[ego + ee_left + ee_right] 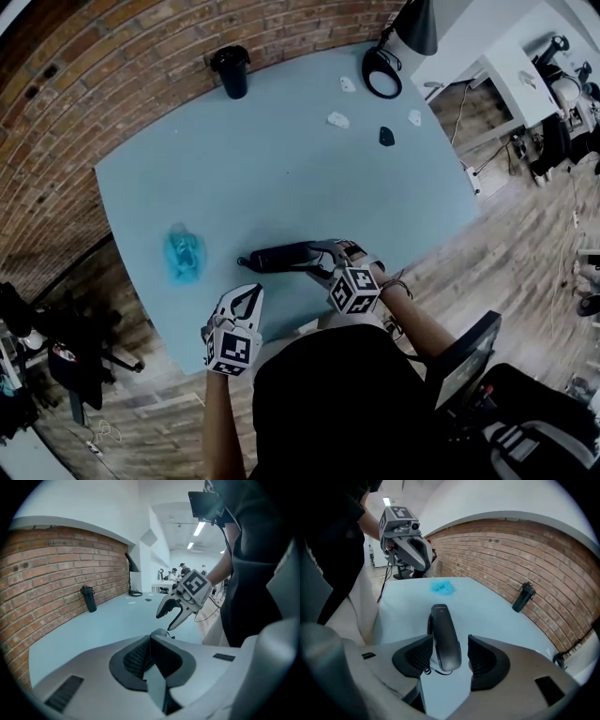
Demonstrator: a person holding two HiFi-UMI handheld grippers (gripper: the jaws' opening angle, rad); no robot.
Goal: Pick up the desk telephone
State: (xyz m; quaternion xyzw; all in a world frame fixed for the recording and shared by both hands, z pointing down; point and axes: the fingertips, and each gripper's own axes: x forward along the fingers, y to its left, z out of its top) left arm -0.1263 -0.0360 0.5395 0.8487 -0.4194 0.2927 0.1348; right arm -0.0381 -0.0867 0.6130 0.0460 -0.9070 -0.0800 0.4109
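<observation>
R gripper (449, 662) is down at the table (281, 159), fingers apart w/ the black phone handset (444, 637) between them. L-side pad looks right against the handset, R-side pad has a gap, so no clamp. Handset lies flat on the table near the front edge, in front of the person, long axis running away from the R gripper.

L gripper (151, 656) has its fingers together, nothing in them, and hovers over the near table edge just beside the R one.

Crumpled blue thing (185, 255) is on the table to the left of the handset, apart from it. Black cup (232, 72) stands upright at the far edge by the brick wall (141, 47).
</observation>
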